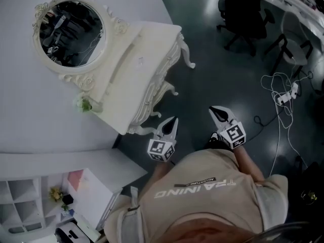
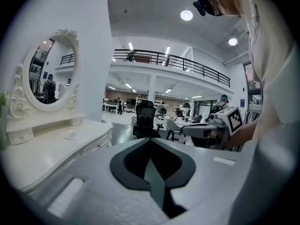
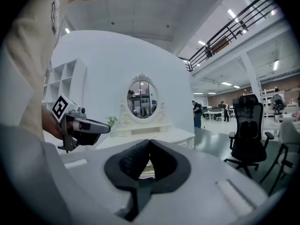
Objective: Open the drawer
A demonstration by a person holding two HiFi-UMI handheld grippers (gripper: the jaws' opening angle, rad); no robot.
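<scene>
My left claw (image 1: 174, 119) and right claw (image 1: 214, 109), both pinched closed and empty, hover above the dark glossy floor (image 1: 228, 75) near a white carved dressing table (image 1: 152, 44).

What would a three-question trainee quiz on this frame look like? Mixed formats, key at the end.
1. True or false: the left gripper, its jaws shut, touches no part of the white ornate dressing table.
2. What stands on the tabletop beside the oval white-framed mirror? A: a small green plant. B: a red mug. C: a black lamp.
3. Fill in: the jaws of the right gripper are ____ and hold nothing.

Key: 1 true; 2 A; 3 shut.
</scene>
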